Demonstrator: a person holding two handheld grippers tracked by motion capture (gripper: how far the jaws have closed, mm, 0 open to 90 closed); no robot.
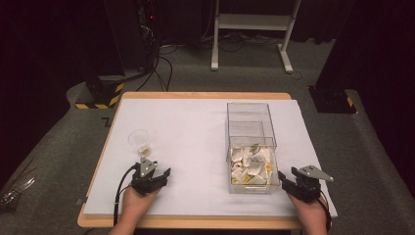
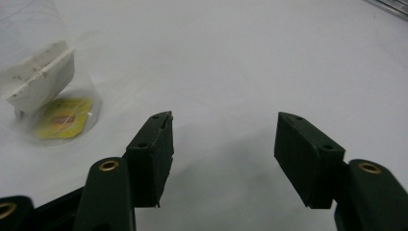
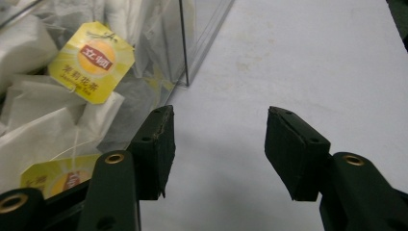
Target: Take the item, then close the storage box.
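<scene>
Nearest the table's front edge, the left gripper (image 1: 155,172) and right gripper (image 1: 288,176) are held spread and empty above the smooth white mat (image 1: 195,137), beyond which a clear plastic cup (image 1: 138,139) holding one tea bag (image 2: 41,79) is seen just ahead of the left, while soft paper tea bags (image 1: 250,164) are heaped in the clear box (image 1: 250,128) beside the right, with bare mat between.

I count two grippers: my left gripper (image 1: 157,172) at about 7 o'clock on the table (image 1: 195,127), my right gripper (image 1: 288,178) at about 5 o'clock, two jaws each. One clear cup (image 1: 139,141) at 9 o'clock, with one tea bag (image 2: 41,79) and one yellow tag (image 2: 62,118) in it. One clear drawer box (image 1: 249,122) at 3 o'clock, one pulled-out drawer (image 1: 253,188). Tea bags in drawer (image 1: 250,166): a heap, too many to count. Two yellow tags seen up close.
</scene>
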